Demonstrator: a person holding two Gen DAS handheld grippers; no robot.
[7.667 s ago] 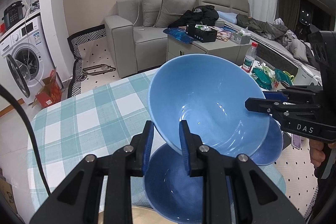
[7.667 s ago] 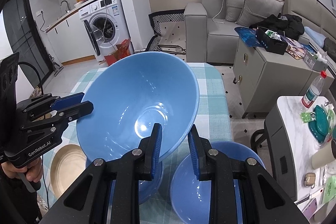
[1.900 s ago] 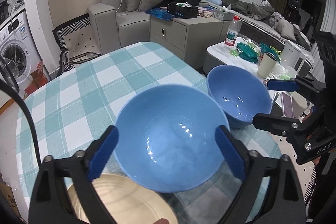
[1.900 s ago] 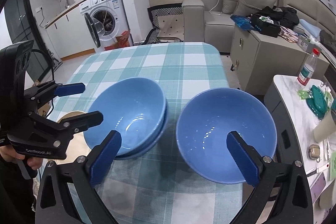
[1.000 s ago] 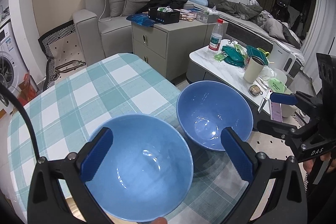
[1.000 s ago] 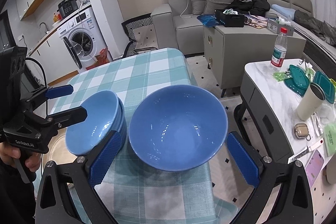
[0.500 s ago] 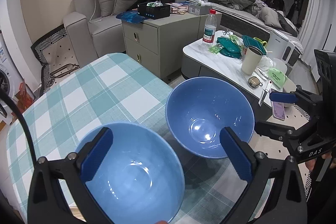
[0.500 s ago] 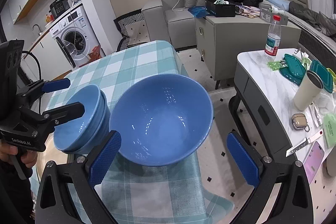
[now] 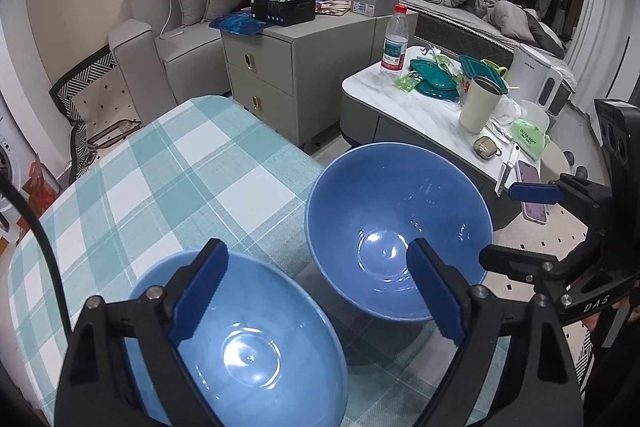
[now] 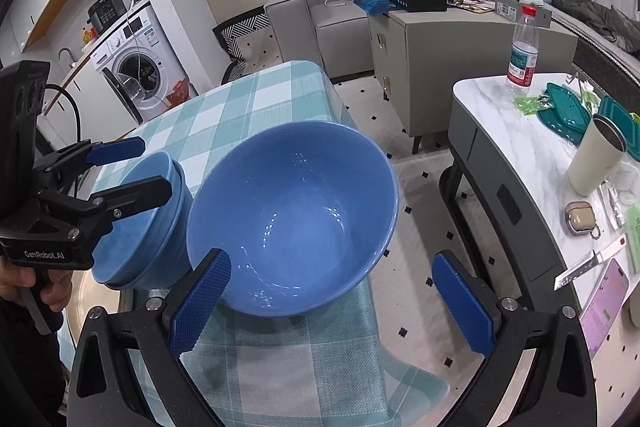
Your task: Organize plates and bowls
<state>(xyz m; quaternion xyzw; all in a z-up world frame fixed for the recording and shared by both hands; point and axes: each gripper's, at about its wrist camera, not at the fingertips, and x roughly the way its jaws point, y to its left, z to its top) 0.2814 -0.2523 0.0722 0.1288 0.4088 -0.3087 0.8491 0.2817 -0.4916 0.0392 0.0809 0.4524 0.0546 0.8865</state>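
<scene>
A single blue bowl (image 9: 400,239) (image 10: 296,215) sits upright on the checked tablecloth near the table's right corner. Beside it stands a stack of blue bowls (image 9: 248,343) (image 10: 140,223), resting on a beige plate (image 10: 86,301). My left gripper (image 9: 316,291) (image 10: 132,173) hovers over the stack's right side. Its jaws are closing, with the stack's rim between the fingers but no pad pressing on it. My right gripper (image 10: 332,303) (image 9: 520,227) is wide open at the single bowl's near rim, holding nothing.
The table edge (image 10: 372,307) drops off right beside the single bowl. A white side table (image 9: 432,107) carries a water bottle (image 9: 394,41), a cup (image 9: 478,103) and teal containers. A grey cabinet (image 9: 288,67) and a sofa stand behind.
Both grippers have shifted right and lower, so the single bowl looms larger in both views. The left gripper's pads stand closer together. Neither the bowl nor the stack has moved.
</scene>
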